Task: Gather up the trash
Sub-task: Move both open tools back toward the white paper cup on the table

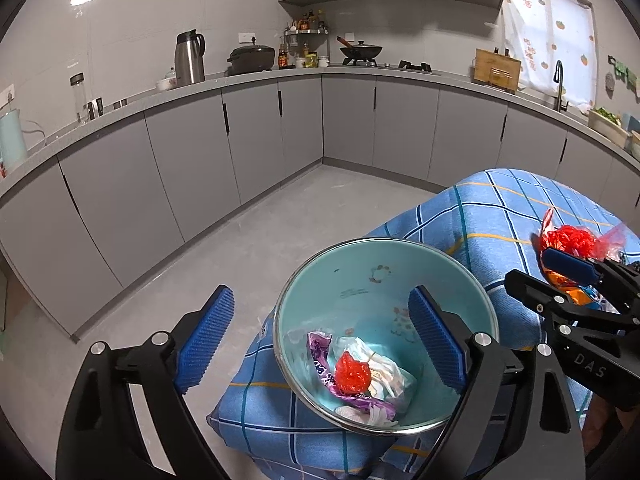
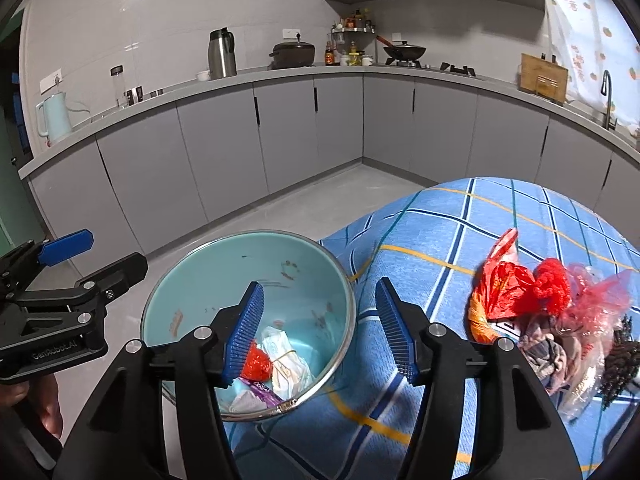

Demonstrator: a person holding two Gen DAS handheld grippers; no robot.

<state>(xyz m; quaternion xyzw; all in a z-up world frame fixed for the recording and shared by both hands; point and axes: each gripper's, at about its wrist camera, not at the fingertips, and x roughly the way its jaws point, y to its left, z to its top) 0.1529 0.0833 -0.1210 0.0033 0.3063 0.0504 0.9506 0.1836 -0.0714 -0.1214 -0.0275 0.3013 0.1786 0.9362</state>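
Firstly, blue checked cloth, lower right of frame; teal bowl at its left edge, wrappers inside; loose trash pile, far right; left gripper, jaws wide, empty; right gripper, half open, empty.

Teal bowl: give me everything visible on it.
The teal bowl is round and deep, with a shiny metal rim and small worn motifs on its glossy inner wall. It sits tilted on the blue checked cloth at the cloth's left edge. Inside lie a red crumpled scrap, a purple wrapper and white tissue. No tool touches it.
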